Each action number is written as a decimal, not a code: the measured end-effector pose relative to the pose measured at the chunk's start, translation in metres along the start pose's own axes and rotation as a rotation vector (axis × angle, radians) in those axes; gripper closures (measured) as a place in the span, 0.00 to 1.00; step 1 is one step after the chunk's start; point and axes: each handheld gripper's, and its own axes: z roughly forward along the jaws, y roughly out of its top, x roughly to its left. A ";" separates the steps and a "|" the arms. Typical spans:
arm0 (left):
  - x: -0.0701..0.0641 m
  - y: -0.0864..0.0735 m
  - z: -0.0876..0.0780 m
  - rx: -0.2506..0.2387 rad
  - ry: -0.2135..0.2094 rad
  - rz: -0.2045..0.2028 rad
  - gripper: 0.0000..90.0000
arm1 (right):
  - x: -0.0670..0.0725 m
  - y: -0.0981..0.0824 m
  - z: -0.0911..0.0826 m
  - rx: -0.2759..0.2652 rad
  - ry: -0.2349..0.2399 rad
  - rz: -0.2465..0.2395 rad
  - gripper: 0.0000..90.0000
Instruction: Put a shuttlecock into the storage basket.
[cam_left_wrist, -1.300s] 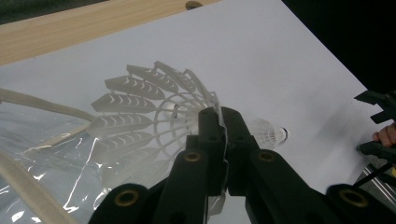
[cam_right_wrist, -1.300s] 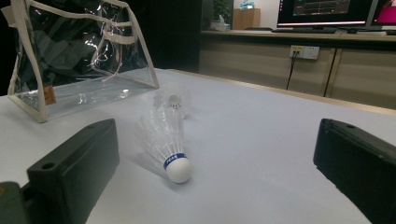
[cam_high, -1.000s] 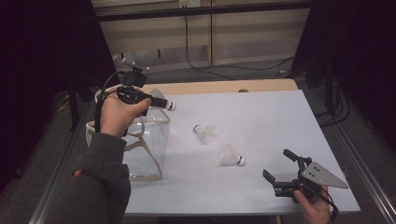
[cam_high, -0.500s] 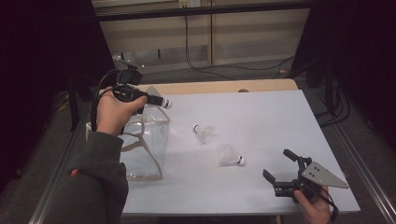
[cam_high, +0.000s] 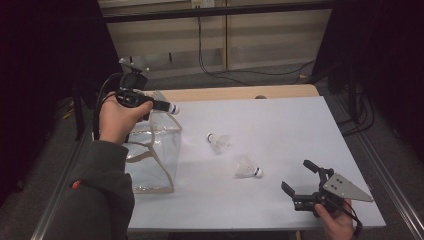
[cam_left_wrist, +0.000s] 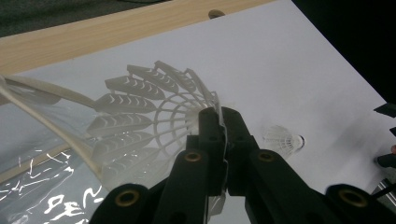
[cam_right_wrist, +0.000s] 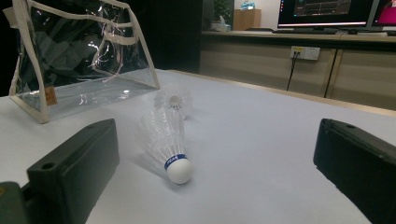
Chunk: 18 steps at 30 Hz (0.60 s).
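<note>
My left gripper (cam_high: 162, 106) is held in the air above the open top of a clear plastic bag (cam_high: 155, 150) at the table's left. It is shut on the rim of a white shuttlecock (cam_high: 173, 108), whose skirt (cam_left_wrist: 154, 112) fans out past the jaws of the left gripper (cam_left_wrist: 220, 114). Two more shuttlecocks lie on the white tabletop, one (cam_high: 219, 142) near the middle and one (cam_high: 248, 169) nearer the front. My right gripper (cam_high: 297, 176) rests low at the front right, open, with the nearer shuttlecock (cam_right_wrist: 166, 140) lying on the table ahead between its jaws, untouched.
The bag (cam_right_wrist: 79, 56) has cream trim and handles and stands upright near the left edge. A wooden strip (cam_high: 240, 93) runs along the table's far edge. Cables hang over the floor behind. White tabletop (cam_high: 300, 130) stretches to the right.
My left gripper with its shuttlecock has drifted slightly left and away over the bag. The right gripper and the two loose shuttlecocks have stayed put.
</note>
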 end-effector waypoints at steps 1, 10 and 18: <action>0.000 0.000 0.000 0.000 0.001 -0.001 0.99 | 0.000 0.000 0.000 0.000 -0.001 0.001 0.00; 0.002 0.000 -0.002 -0.004 0.008 -0.007 0.99 | 0.000 0.000 0.000 -0.004 0.002 0.002 0.00; 0.006 0.000 -0.005 -0.010 0.016 -0.014 0.99 | 0.000 0.000 0.000 -0.003 0.002 0.002 0.00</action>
